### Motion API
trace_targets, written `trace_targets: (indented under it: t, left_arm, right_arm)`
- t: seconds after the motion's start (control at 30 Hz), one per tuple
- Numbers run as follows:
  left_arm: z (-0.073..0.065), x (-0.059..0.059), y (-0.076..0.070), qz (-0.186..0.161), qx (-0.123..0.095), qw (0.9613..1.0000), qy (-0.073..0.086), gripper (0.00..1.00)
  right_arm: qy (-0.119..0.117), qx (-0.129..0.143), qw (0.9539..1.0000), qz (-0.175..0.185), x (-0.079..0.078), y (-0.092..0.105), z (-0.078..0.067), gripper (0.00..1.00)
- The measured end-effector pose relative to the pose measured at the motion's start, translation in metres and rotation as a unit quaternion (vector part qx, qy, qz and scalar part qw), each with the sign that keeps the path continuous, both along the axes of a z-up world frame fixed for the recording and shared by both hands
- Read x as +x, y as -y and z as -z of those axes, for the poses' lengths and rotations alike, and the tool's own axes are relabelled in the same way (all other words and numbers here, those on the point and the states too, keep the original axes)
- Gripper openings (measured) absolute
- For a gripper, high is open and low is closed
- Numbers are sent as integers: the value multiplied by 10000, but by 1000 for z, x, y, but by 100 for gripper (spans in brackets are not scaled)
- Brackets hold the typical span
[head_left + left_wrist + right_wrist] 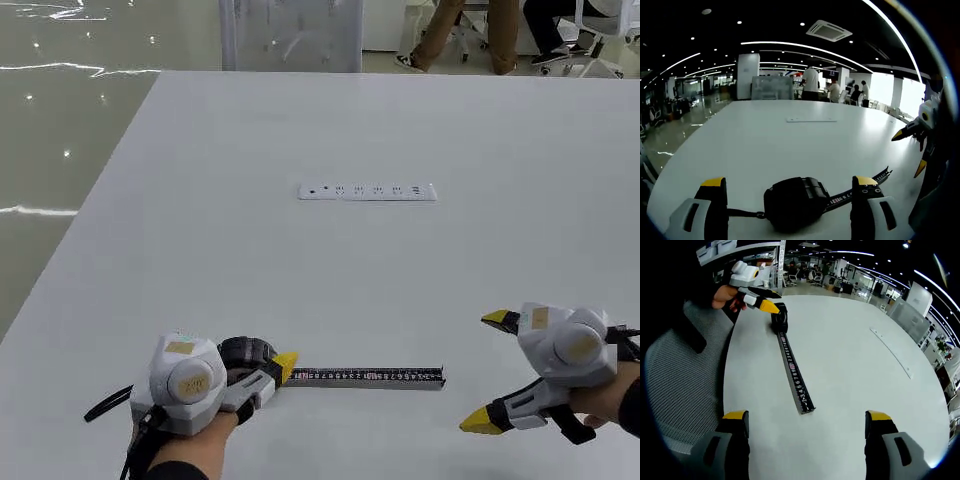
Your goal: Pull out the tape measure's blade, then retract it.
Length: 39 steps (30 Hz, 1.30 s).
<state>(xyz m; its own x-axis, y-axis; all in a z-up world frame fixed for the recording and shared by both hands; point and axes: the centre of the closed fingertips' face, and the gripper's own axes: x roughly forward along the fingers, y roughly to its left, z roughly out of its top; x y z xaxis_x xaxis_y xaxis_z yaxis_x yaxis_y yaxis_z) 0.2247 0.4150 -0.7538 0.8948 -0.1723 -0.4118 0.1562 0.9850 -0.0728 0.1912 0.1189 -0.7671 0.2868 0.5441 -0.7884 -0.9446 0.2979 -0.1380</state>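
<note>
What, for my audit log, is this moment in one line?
left hand-held gripper: open, astride tape measure case | blade: out, flat on table | right hand-held gripper: open, off blade

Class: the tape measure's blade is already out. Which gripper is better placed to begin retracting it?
Left, probably: the left gripper, fingers open, straddles the black round tape measure case, while the right gripper hangs open beyond the tip of the black numbered blade.

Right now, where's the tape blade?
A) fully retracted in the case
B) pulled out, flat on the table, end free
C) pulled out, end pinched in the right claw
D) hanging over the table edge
B: the blade lies flat on the table, running out from the case between the left claw jaws, and the open right claw sits clear of its end.
</note>
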Motion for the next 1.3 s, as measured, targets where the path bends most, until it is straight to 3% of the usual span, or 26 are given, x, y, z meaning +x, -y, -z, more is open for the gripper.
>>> trace_targets:
  t: [0.1, 0.17, 0.4, 0.5, 0.63, 0.77, 0.93, 1.07, 1.3]
  left_arm:
    - [10, 2, -1, -68, -64, 9999, -94, 100]
    - [16, 1, 1, -20, 18, 9999, -151, 100]
    - [26, -1, 15, 249, 72, 9993, -255, 100]
    - [25, -1, 18, 322, 101, 9991, -244, 100]
    - [28, 0, 15, 272, 30, 9991, -321, 100]
    - [23, 1, 16, 303, 9, 9994, -165, 98]
    - [25, 1, 21, 407, 5, 9990, -165, 95]
    - [26, 0, 19, 356, -16, 9991, -211, 95]
    - [27, 0, 18, 342, -49, 9991, -252, 93]
  right_arm:
    - [-49, -206, 9995, -215, 5, -3, 5, 92]
    - [-74, -260, 9991, -314, 10, -6, 6, 91]
    - [-266, -534, 9962, -639, 23, -10, 16, 85]
    - [-477, -606, 9942, -752, 22, -12, 22, 81]
    - [-611, -693, 9918, -883, 20, -15, 31, 73]
    - [-891, -864, 9871, -1012, 14, -14, 42, 59]
    - [-1056, -964, 9833, -1123, 10, -17, 50, 44]
    - [-1102, -976, 9825, -1142, 9, -19, 51, 34]
    - [-1088, -1118, 9794, -1284, 8, -15, 55, 26]
